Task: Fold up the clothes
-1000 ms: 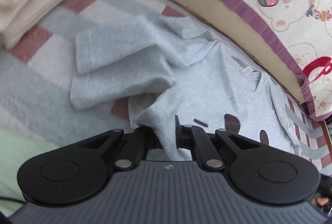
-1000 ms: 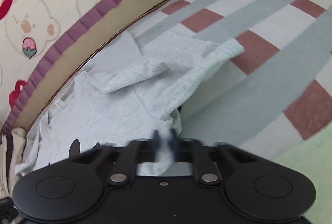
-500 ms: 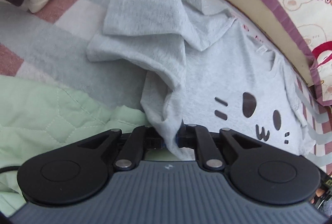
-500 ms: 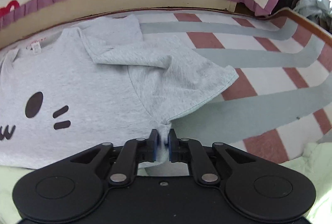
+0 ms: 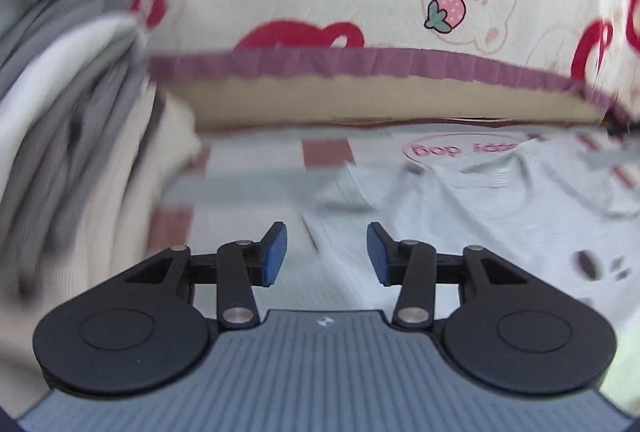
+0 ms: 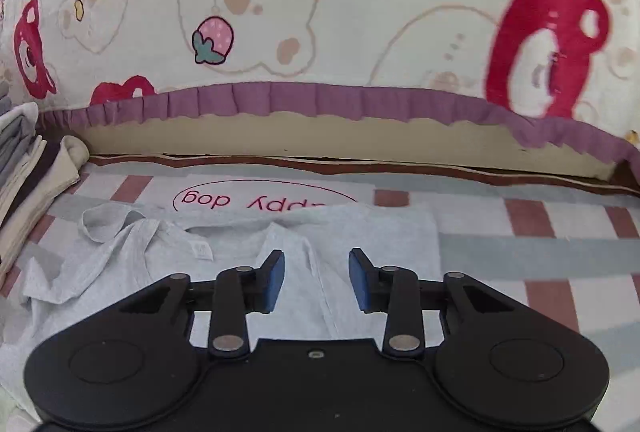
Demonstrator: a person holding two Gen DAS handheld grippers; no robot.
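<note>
Lying spread on a bed sheet point(image 6: 540, 252) striped in grey, white and dull red, a pale grey T-shirt point(image 6: 240, 256) rests with its neckline towards the headboard, a small label showing inside the collar and one sleeve turned over at its left edge. Both grippers hang above it with nothing between their blue pads. The right gripper point(image 6: 316, 280) has its fingers spread apart over the shirt's upper body, just right of the collar, without touching the cloth. The left gripper point(image 5: 326, 254), seen through heavy motion blur, also has its fingers wide apart, set over the shirt's left edge where fabric meets the sheet; dark printed marks show on the shirt at that view's right side. Beyond the shirt, a red oval logo point(image 6: 256, 198) printed on the sheet peeks out above the collar. A stack of folded clothes point(image 6: 28, 168) in cream, grey and dark tones sits at the left against a cartoon-print cover point(image 6: 360, 12) with bears and strawberries, edged by a purple ruffle point(image 6: 320, 100).
</note>
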